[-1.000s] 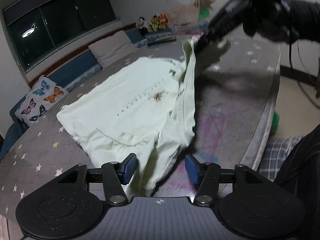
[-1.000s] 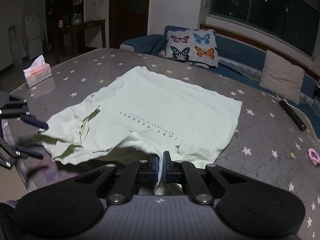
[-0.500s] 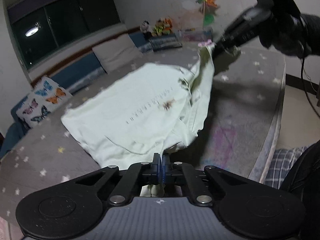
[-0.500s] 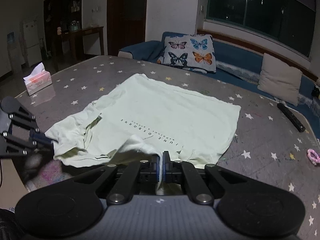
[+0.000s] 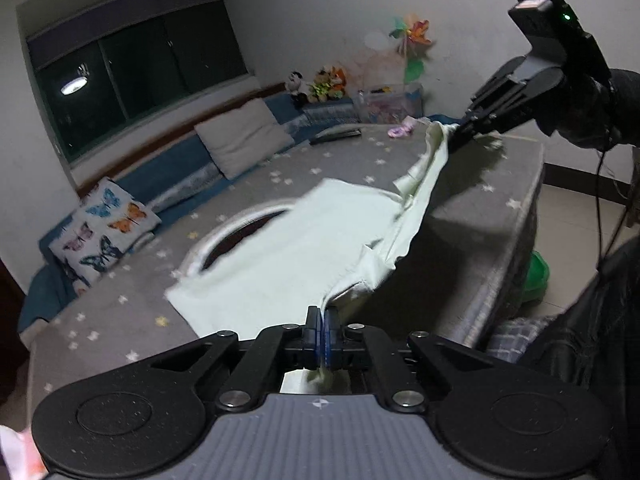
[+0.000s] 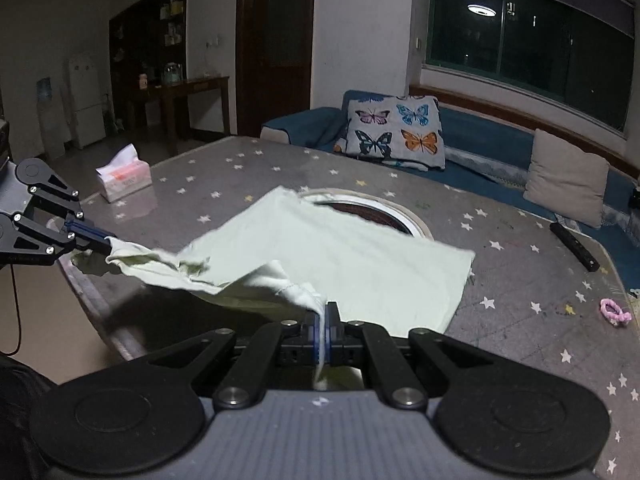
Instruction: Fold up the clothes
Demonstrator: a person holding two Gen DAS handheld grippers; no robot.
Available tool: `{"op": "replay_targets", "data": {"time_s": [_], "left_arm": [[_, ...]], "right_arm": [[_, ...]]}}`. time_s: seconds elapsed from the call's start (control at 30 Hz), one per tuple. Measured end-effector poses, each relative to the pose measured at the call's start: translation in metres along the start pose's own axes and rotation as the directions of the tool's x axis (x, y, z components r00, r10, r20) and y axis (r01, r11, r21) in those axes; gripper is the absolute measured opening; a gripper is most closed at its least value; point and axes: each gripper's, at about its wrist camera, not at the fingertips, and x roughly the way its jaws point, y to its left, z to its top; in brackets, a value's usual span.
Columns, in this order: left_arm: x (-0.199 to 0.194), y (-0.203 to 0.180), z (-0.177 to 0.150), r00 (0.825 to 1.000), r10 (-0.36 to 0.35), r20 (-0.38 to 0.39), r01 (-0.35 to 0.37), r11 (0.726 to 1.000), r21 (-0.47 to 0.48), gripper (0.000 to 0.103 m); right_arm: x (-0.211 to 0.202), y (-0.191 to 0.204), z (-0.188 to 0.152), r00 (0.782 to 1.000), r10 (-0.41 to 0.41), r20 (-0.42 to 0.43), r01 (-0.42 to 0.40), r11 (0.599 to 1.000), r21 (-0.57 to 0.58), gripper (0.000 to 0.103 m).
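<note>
The pale green shirt (image 5: 304,248) is lifted off the grey star-print bed cover (image 5: 472,216) along its near edge, while its far part looks close to the cover; the cloth is motion-blurred. Its open hem forms a dark oval mouth (image 6: 360,210) toward 12 o'clock in the right wrist view. The left gripper (image 5: 321,334) has its jaws pressed together, pinching one corner of the shirt, with a scrap of fabric poking out behind the pads. The right gripper (image 6: 323,332) is likewise clamped on the other corner; in the left view it appears at 2 o'clock (image 5: 460,136), held by a dark-gloved hand (image 5: 580,112). The fabric sags in a fold between the two grips. On the cover, a tissue box (image 6: 124,178) sits at 10 o'clock, a butterfly cushion (image 6: 396,132) at 12 o'clock, a black remote (image 6: 574,246) at 2 o'clock and a pink hair tie (image 6: 614,311) at 3 o'clock.
</note>
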Motion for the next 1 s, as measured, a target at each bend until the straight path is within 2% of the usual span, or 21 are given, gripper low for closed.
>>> {"op": "replay_targets", "data": {"time_s": [0.23, 0.5, 0.7, 1.0], "left_arm": [[0.003, 0.024, 0.025, 0.997, 0.06, 0.041, -0.061, 0.998, 0.021, 0.002], [0.079, 0.092, 0.049, 0.997, 0.072, 0.008, -0.072, 0.997, -0.007, 0.002], [0.141, 0.127, 0.045, 0.996, 0.063, -0.066, -0.067, 0.996, -0.067, 0.002], [0.237, 0.177, 0.036, 0.983, 0.041, -0.18, -0.071, 0.984, -0.164, 0.003]], "right_arm": [[0.013, -0.018, 0.032, 1.0, -0.01, 0.017, 0.01, 1.0, 0.002, 0.002], [0.075, -0.057, 0.078, 0.999, -0.035, -0.007, 0.035, 0.999, 0.006, 0.002], [0.14, -0.092, 0.105, 0.997, -0.042, -0.065, 0.045, 0.998, 0.035, 0.002], [0.242, -0.136, 0.113, 0.988, -0.048, -0.149, 0.066, 0.991, 0.118, 0.004]]}}
